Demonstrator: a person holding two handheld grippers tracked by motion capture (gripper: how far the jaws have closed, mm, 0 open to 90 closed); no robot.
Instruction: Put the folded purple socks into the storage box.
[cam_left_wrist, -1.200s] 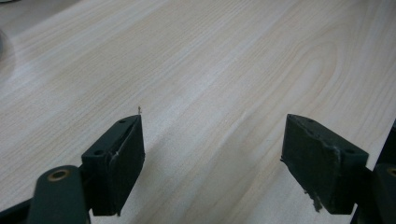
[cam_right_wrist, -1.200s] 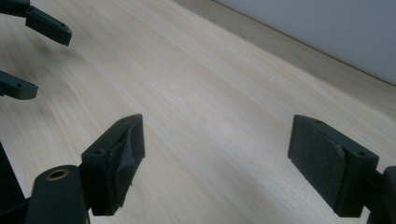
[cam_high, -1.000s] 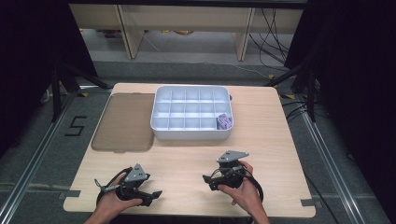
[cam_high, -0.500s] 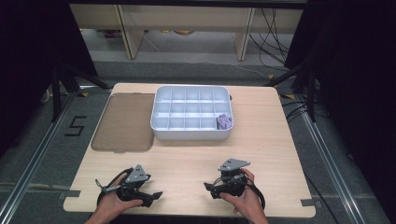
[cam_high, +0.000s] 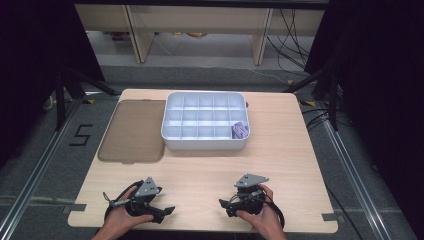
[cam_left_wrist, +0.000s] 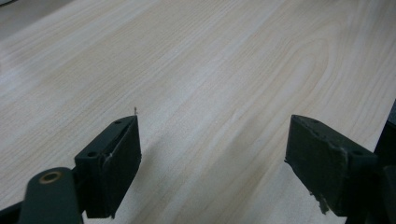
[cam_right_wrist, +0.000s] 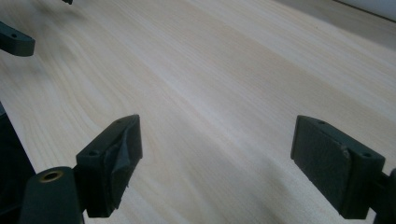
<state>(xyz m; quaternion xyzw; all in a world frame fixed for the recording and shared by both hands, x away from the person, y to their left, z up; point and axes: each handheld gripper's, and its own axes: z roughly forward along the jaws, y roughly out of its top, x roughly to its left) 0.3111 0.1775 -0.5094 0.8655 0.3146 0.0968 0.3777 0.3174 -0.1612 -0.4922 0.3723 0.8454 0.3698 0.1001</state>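
A white compartment tray (cam_high: 205, 144) stands at the middle back of the wooden table (cam_high: 280, 160). A small purple thing (cam_high: 240, 130) lies in its near right compartment. My left gripper (cam_high: 167, 210) rests at the front left, held by a hand, jaws wide apart over bare wood (cam_left_wrist: 210, 84). My right gripper (cam_high: 223, 204) rests at the front right in the other hand, also open, with nothing between its jaws (cam_right_wrist: 215, 154). The two point toward each other.
A flat brown lid (cam_high: 132, 131) lies left of the tray, overhanging the table's left edge. In the right gripper view, a tip of the other gripper (cam_right_wrist: 16, 42) appears at the upper left. Shelving and cables stand beyond the table.
My right gripper has come back toward the front edge and lower. The left one has stayed put.
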